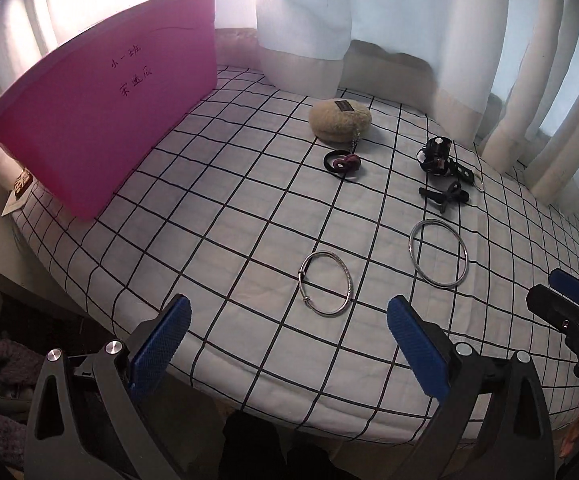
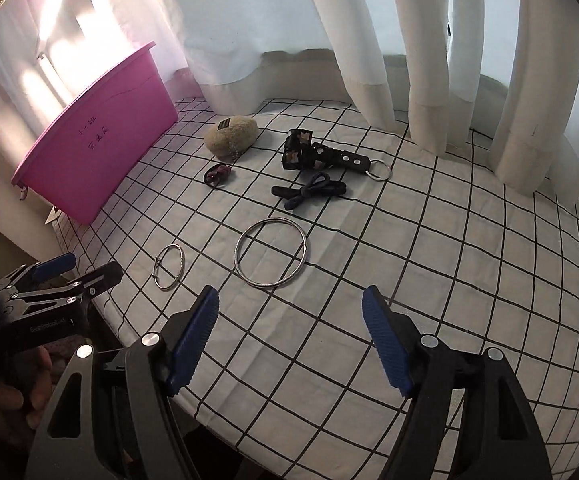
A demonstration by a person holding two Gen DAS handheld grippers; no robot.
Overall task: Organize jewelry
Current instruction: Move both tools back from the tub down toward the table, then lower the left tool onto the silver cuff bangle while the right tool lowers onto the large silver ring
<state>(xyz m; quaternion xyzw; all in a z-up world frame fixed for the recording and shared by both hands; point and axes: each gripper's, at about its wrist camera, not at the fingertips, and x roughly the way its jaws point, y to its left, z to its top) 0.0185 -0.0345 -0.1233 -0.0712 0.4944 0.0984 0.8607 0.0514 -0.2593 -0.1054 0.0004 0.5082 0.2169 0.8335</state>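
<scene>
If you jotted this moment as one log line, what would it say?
left claw: open, empty | right claw: open, empty | two bangles on bed | pink bin at left | nothing stowed yet

backlit white curtains (image 2: 369,20), perhaps a window behind

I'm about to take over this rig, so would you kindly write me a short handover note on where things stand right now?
Left gripper: open, empty, hovering just short of the clasp bangle.
Right gripper: open, empty, aimed at the plain bangle.
Both bangles lie flat on the checked sheet, apart from each other. Farther back: dark bow, black keyring strap, hair tie, fuzzy pouch.
Pink bin stands at the sheet's far left.
Done: nothing visibly moved yet.
Left: every piece remains on the sheet, none picked up.
</scene>
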